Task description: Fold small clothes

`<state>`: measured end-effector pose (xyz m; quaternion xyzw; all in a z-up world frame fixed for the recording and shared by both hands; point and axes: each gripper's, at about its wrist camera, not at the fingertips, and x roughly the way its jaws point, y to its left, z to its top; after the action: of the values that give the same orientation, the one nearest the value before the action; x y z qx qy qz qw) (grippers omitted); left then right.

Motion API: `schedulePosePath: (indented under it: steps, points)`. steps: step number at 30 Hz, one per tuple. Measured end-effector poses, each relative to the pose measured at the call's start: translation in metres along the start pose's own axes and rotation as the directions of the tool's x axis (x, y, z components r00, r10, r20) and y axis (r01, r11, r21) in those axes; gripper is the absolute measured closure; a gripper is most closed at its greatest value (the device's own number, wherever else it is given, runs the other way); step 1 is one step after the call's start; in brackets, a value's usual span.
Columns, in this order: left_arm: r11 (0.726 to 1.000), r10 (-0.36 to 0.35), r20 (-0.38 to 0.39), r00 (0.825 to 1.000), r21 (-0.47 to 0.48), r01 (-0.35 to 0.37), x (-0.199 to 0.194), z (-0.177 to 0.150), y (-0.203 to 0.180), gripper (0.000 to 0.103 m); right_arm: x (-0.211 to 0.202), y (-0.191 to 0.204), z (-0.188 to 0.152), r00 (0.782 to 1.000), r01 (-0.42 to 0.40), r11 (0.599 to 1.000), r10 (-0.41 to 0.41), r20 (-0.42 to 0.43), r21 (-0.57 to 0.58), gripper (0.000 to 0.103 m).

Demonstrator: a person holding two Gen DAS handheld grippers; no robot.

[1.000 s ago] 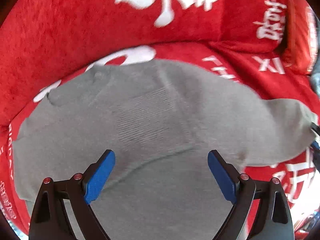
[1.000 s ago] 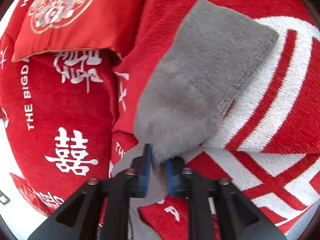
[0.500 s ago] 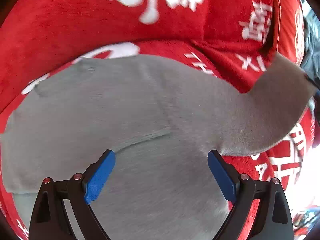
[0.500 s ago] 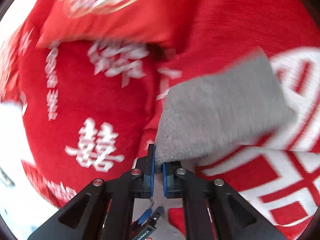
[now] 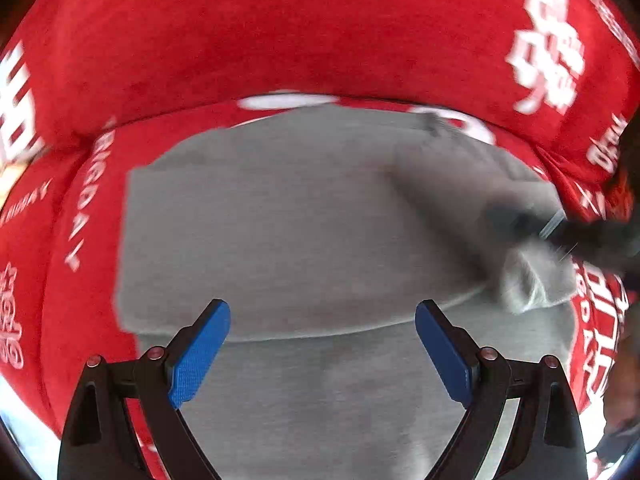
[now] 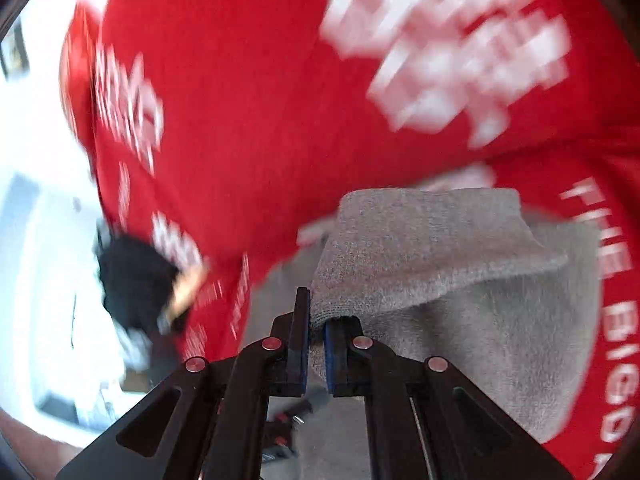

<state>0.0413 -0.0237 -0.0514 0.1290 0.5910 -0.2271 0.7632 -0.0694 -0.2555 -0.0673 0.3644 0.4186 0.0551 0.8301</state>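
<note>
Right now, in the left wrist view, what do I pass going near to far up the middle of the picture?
Open left gripper → folded edge of the grey garment → the garment's flat upper layer → white print on the red cover → red back cushion.

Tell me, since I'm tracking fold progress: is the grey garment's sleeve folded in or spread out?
Partly folded in: the right gripper holds the sleeve over the grey garment.
</note>
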Motion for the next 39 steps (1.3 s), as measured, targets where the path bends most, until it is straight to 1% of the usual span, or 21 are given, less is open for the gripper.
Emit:
schedulePosePath:
  steps: [3, 5, 7, 8, 9, 11, 13, 14, 15, 16, 18, 20, 21, 23, 25, 27, 28, 31, 33, 36, 39]
  points:
    - [0.998, -0.011, -0.012, 1.0, -0.06, 0.01, 0.003, -0.006, 0.024, 0.009, 0.065, -0.004, -0.022, 0.981, 0.085, 0.996, -0.079, -0.175, 0.025, 0.092]
    - [0.996, -0.018, -0.006, 1.0, -0.084, 0.018, -0.001, -0.014, 0.041, 0.009, 0.082, -0.012, -0.034, 0.964, 0.143, 0.988, -0.124, -0.234, 0.065, 0.092]
    - [0.995, -0.024, -0.005, 1.0, -0.098, 0.023, -0.003, -0.019, 0.049, 0.009, 0.07, -0.016, -0.04, 0.979, 0.115, 0.984, -0.09, -0.181, 0.133, 0.089]
    - [0.994, -0.03, -0.009, 1.0, -0.106, 0.029, -0.003, -0.021, 0.053, 0.009, 0.059, -0.02, -0.041, 0.987, 0.105, 0.979, -0.081, -0.137, 0.177, 0.08]
    - [0.993, -0.035, -0.013, 0.999, -0.114, 0.033, -0.002, -0.023, 0.055, 0.009, 0.052, -0.024, -0.041, 0.992, 0.1, 0.972, -0.08, -0.099, 0.214, 0.065]
    - [0.991, -0.045, -0.015, 0.999, -0.127, 0.043, -0.005, -0.024, 0.06, 0.009, 0.036, -0.04, -0.038, 0.997, 0.077, 0.945, -0.076, -0.017, 0.318, 0.053]
    - [0.989, -0.054, -0.005, 0.999, -0.141, 0.052, -0.012, -0.027, 0.067, 0.009, 0.035, -0.06, -0.034, 0.998, 0.045, 0.897, -0.06, 0.02, 0.44, 0.053]
    - [0.987, -0.059, 0.0, 0.998, -0.148, 0.058, -0.014, -0.028, 0.072, 0.009, 0.037, -0.064, -0.031, 0.998, 0.027, 0.88, -0.052, 0.039, 0.474, 0.065]
    - [0.986, -0.065, 0.003, 0.998, -0.155, 0.064, -0.016, -0.03, 0.076, 0.009, 0.04, -0.066, -0.027, 0.997, 0.02, 0.869, -0.053, 0.052, 0.494, 0.094]
    - [0.985, -0.073, 0.003, 0.997, -0.159, 0.073, -0.017, -0.031, 0.081, 0.009, 0.041, -0.063, -0.023, 0.996, 0.019, 0.873, -0.057, 0.063, 0.488, 0.096]
    - [0.984, -0.078, -0.008, 0.997, -0.163, 0.076, -0.017, -0.035, 0.091, 0.009, 0.045, -0.033, -0.005, 0.996, 0.004, 0.929, -0.036, 0.079, 0.369, 0.096]
    - [0.983, -0.069, -0.017, 0.997, -0.172, 0.065, -0.016, -0.04, 0.1, 0.009, 0.058, 0.012, 0.0, 0.999, 0.021, 0.986, -0.025, 0.022, 0.163, 0.096]
    - [0.982, -0.066, -0.022, 0.998, -0.177, 0.061, -0.016, -0.042, 0.103, 0.009, 0.067, 0.031, -0.002, 0.999, 0.036, 0.996, -0.035, -0.014, 0.078, 0.096]
    - [0.978, -0.065, -0.025, 0.998, -0.199, 0.058, -0.017, -0.046, 0.112, 0.009, 0.095, 0.07, -0.013, 0.99, 0.064, 0.992, -0.076, -0.115, -0.108, 0.092]
    - [0.973, -0.069, -0.026, 0.997, -0.221, 0.062, -0.019, -0.048, 0.119, 0.009, 0.127, 0.095, -0.025, 0.968, 0.101, 0.965, -0.152, -0.2, -0.243, 0.088]
    - [0.969, -0.082, -0.023, 0.996, -0.235, 0.074, -0.021, -0.048, 0.123, 0.009, 0.155, 0.106, -0.042, 0.934, 0.129, 0.943, -0.22, -0.283, -0.308, 0.065]
    - [0.968, -0.089, -0.02, 0.996, -0.238, 0.082, -0.021, -0.047, 0.123, 0.009, 0.161, 0.104, -0.049, 0.922, 0.135, 0.941, -0.234, -0.307, -0.311, 0.061]
    - [0.964, -0.121, -0.004, 0.993, -0.238, 0.117, -0.023, -0.038, 0.119, 0.009, 0.15, 0.094, -0.06, 0.93, 0.124, 0.962, -0.198, -0.309, -0.242, 0.061]
    - [0.964, -0.137, 0.012, 0.991, -0.228, 0.136, -0.024, -0.03, 0.112, 0.009, 0.12, 0.072, -0.062, 0.945, 0.147, 0.978, -0.184, -0.269, -0.151, 0.061]
    - [0.967, -0.151, 0.037, 0.988, -0.201, 0.156, -0.022, -0.014, 0.097, 0.009, 0.067, 0.035, -0.054, 0.957, 0.232, 0.973, -0.232, -0.173, -0.021, 0.061]
    - [0.972, -0.154, 0.04, 0.987, -0.176, 0.158, -0.012, 0.001, 0.08, 0.009, -0.005, -0.024, -0.051, 0.941, 0.339, 0.93, -0.333, -0.063, 0.143, 0.058]
